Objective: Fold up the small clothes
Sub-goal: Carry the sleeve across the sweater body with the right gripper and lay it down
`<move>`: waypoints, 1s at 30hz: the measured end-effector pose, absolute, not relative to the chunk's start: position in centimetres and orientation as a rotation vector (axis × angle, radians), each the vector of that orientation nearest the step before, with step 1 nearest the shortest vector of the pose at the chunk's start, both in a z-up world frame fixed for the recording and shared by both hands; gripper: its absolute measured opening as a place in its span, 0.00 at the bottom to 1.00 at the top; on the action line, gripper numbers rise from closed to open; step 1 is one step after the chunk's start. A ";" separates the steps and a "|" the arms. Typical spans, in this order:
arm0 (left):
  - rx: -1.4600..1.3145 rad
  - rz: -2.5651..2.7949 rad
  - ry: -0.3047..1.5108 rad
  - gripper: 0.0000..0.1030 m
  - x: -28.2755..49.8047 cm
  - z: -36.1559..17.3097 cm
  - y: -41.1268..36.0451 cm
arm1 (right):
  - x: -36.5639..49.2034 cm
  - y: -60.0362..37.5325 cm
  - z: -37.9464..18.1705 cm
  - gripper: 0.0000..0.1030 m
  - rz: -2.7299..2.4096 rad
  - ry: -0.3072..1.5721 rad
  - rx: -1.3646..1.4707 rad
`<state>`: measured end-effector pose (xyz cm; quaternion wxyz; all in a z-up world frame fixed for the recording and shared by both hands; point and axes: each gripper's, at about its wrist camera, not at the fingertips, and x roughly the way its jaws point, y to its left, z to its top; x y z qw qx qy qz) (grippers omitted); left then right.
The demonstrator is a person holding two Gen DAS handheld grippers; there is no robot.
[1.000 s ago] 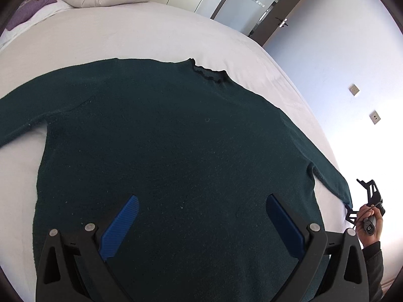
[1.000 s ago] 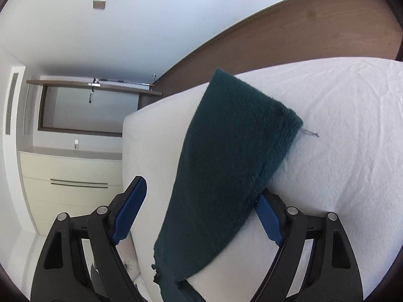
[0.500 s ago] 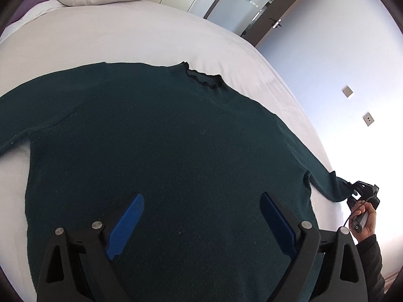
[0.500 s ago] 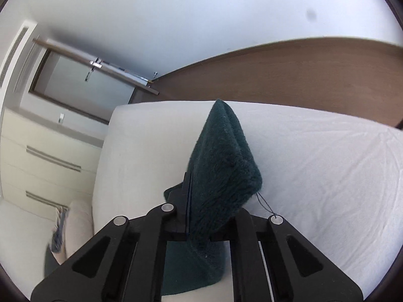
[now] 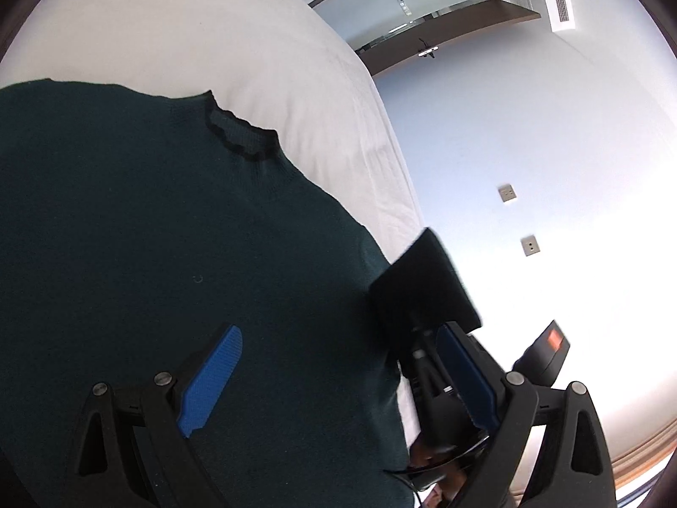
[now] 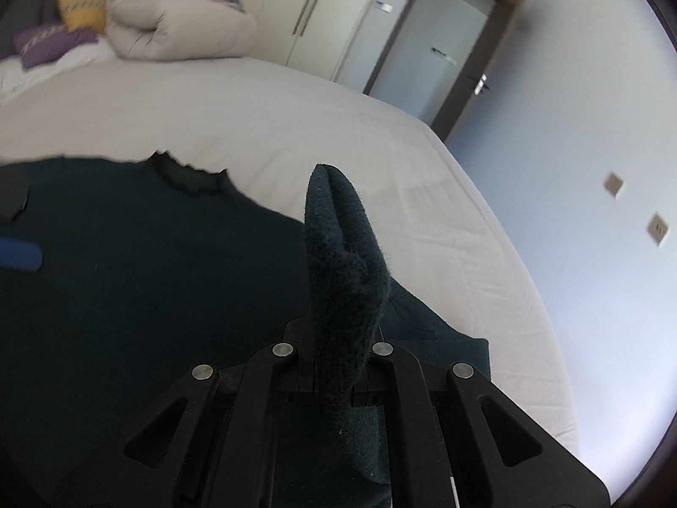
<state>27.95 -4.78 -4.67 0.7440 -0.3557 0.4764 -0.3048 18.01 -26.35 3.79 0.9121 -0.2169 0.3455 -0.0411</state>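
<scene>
A dark green sweater (image 5: 148, 220) lies flat on the white bed (image 5: 220, 34), collar (image 5: 241, 137) toward the far side. My left gripper (image 5: 334, 376) is open and empty, hovering over the sweater's right side. My right gripper (image 6: 338, 351) is shut on the sweater's right sleeve cuff (image 6: 338, 245), which sticks up between its jaws. It holds the cuff lifted over the sweater's body (image 6: 127, 279). In the left wrist view the raised cuff (image 5: 423, 283) and the right gripper sit just beyond my right finger.
A rolled beige duvet (image 6: 177, 25) and purple and yellow pillows (image 6: 50, 42) lie at the bed's far end. The bed's right edge (image 6: 507, 262) runs beside a pale wall with sockets (image 6: 658, 228). A door (image 6: 444, 55) stands behind.
My right gripper has swung the held cuff from the bed's edge inward over the sweater. The left gripper has shifted right and stayed open.
</scene>
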 end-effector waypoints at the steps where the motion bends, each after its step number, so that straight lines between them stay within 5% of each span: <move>1: -0.806 -0.682 1.056 0.92 28.4 -5.0 -4.9 | 17.8 -24.2 2.8 0.06 -0.087 0.692 -0.527; 7: -0.906 -0.744 1.122 0.99 30.5 -6.8 -5.4 | 15.7 -19.0 -0.7 0.06 -0.068 0.628 -0.796; 12: -0.935 -0.773 1.244 0.93 32.3 -9.4 -7.1 | 14.7 -16.4 -2.7 0.06 -0.068 0.579 -0.875; 15: -0.843 -0.781 1.314 0.47 33.0 -9.8 -9.1 | 14.7 -15.8 -3.2 0.07 -0.045 0.574 -0.888; 17: -0.822 -0.769 1.324 0.08 33.1 -9.9 -9.4 | 15.1 -16.2 -2.9 0.09 -0.020 0.604 -0.871; 20: -0.816 -0.770 1.301 0.08 33.5 -9.2 -8.6 | 15.8 -16.8 -2.5 0.36 0.010 0.606 -0.830; 21: -0.808 -0.765 1.294 0.08 33.9 -8.8 -8.0 | 15.4 -17.5 -1.9 0.63 0.024 0.600 -0.792; 22: -0.797 -0.760 1.285 0.07 34.1 -8.4 -7.5 | 14.9 -18.5 -1.1 0.75 0.043 0.596 -0.734; 30: -0.680 -0.623 1.194 0.07 36.2 -6.1 -1.3 | 17.3 -35.3 4.4 0.75 0.055 0.744 0.168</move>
